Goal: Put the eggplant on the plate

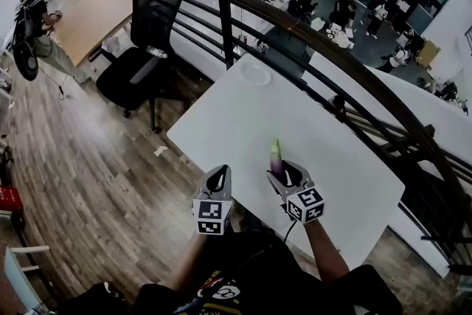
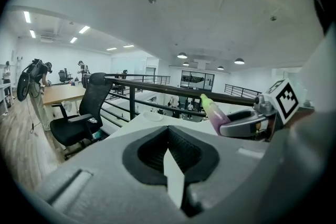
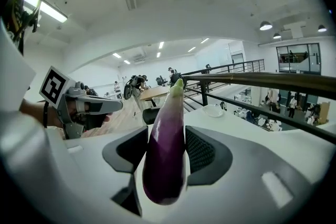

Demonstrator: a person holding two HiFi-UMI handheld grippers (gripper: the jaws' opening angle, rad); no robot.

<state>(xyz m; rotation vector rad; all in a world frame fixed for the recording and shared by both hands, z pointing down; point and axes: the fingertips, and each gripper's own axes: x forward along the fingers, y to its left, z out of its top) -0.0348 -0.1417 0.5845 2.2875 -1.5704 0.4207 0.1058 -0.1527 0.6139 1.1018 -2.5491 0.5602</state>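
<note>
Left tongs (image 1: 218,175): closed, nothing between, idle at near edge of worktop (image 1: 346,151), probably kept out of way. Right tongs (image 1: 285,173): clamped on thick purple part of eggplant (image 1: 276,156), lifted above worktop, ready for carrying, I judge. Long axis near-to-far; green tip far, tilted up, toward plate (image 1: 255,73), well apart.

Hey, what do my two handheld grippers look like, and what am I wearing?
The left gripper and right gripper have grey shells, black ribbed lining in the jaws, each carrying a white cube with black square markers. A dark cable leaves the right one. The top is dark, printed.
</note>
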